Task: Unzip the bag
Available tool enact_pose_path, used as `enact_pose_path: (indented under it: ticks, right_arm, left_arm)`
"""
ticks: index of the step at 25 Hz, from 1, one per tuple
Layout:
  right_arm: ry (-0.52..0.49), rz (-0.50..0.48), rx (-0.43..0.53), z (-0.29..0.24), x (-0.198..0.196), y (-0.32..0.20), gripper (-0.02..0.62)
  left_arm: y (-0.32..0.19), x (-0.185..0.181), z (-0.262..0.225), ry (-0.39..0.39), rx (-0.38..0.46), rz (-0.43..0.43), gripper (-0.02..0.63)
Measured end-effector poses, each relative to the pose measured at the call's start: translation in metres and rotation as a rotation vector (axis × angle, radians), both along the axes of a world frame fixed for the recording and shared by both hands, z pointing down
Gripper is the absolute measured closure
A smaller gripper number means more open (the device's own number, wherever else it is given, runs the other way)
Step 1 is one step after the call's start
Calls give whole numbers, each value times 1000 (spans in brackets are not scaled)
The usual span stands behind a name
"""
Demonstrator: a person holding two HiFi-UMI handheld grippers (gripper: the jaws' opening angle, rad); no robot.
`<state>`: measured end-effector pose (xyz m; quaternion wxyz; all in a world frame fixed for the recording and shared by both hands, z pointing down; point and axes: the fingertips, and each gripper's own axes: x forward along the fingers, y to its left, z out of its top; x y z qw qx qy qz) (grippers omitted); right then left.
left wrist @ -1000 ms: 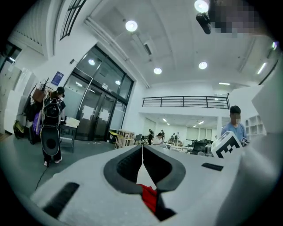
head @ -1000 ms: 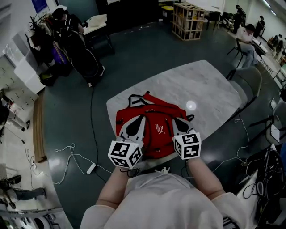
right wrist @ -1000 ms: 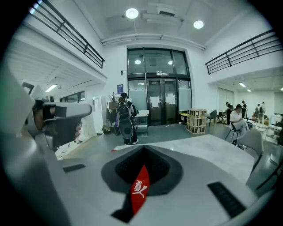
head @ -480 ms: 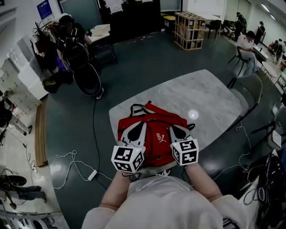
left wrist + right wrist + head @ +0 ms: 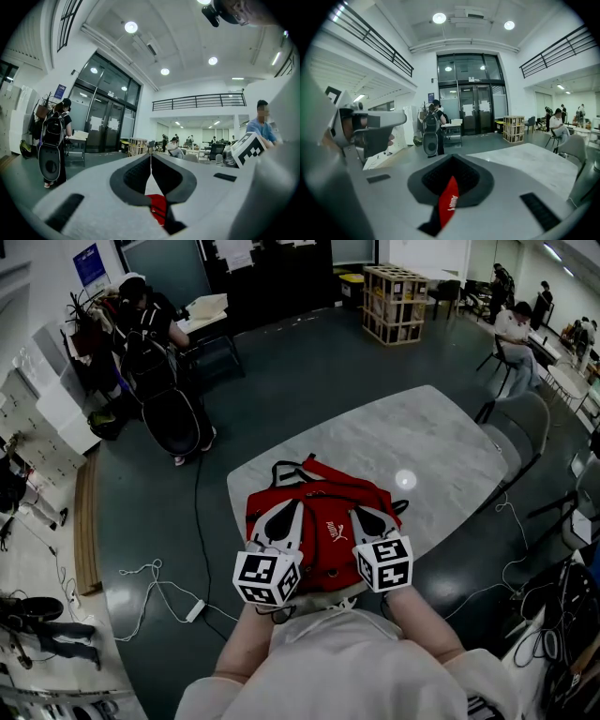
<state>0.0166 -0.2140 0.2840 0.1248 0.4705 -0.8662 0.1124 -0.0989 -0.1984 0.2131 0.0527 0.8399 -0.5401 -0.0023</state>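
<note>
One red backpack [image 5: 323, 521] lies flat on the near end of a grey marble table [image 5: 431, 442], right in front of me, with its black straps at the far end. Its inside does not show. My left gripper [image 5: 296, 506] rests over the bag's left half, its jaws closed tip to tip, with red fabric visible below them. My right gripper [image 5: 356, 513] rests over the right half, jaws also together at the tips. A sliver of red fabric with white lettering shows in the gap behind the tips; I cannot tell if anything is pinched. A grey chair [image 5: 525, 409] stands just beside the table on the right. Well beyond the table, a wooden crate [image 5: 396, 282] stands on the dark floor.
</note>
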Motion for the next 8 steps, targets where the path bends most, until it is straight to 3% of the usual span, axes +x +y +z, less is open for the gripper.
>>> enact_pose_path:
  ticks: [8]
  right_arm:
    - [-11,8,-7,3,0,4,568]
  left_arm:
    - [3,1,8,66,-38,6,584]
